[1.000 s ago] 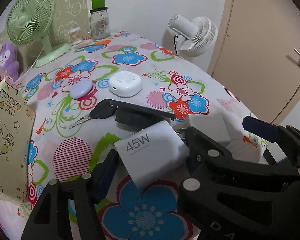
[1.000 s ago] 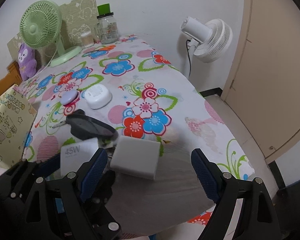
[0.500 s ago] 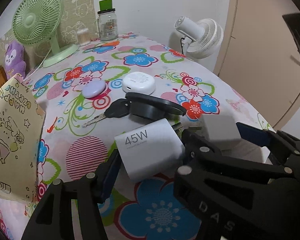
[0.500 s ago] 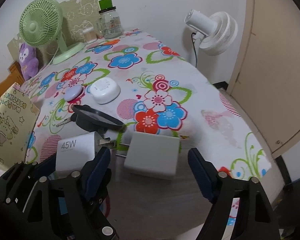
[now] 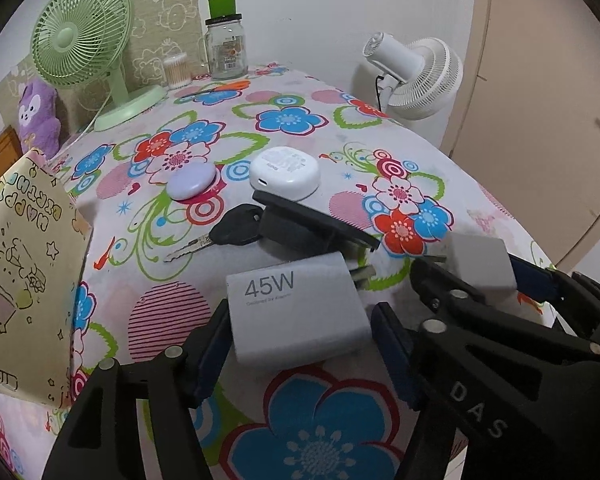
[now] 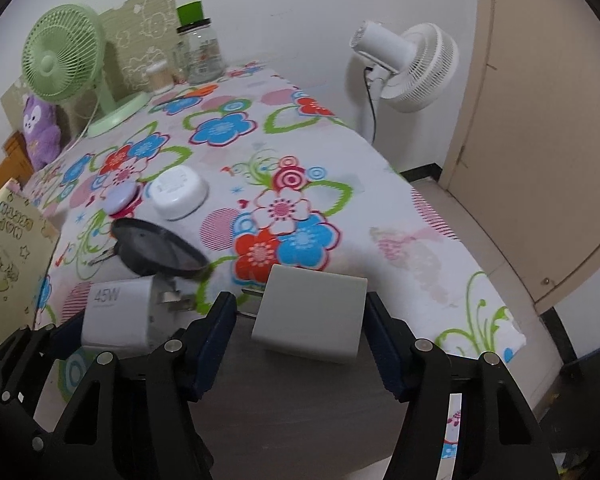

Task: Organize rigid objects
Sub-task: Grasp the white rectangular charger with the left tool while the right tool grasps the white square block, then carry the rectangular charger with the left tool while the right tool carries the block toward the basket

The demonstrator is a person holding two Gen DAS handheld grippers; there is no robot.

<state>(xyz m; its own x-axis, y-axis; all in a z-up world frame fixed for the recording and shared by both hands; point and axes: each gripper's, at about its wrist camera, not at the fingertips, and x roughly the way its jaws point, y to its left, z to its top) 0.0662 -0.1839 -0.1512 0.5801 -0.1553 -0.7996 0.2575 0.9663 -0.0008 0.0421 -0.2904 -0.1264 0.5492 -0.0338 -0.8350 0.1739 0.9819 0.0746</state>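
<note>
l tongs (image 5: 300,354) opening round 45w charger (image 5: 296,312), r tongs (image 6: 302,346) closing round grey charger (image 6: 312,318)

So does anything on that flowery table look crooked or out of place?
One thing: the black round dish sits tilted, propped on something with one edge raised, beside the key. Nothing looks spilled or broken.

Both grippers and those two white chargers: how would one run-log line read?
left gripper: opening around 45W charger | right gripper: closing around plain white charger | both chargers on floral tablecloth
</note>
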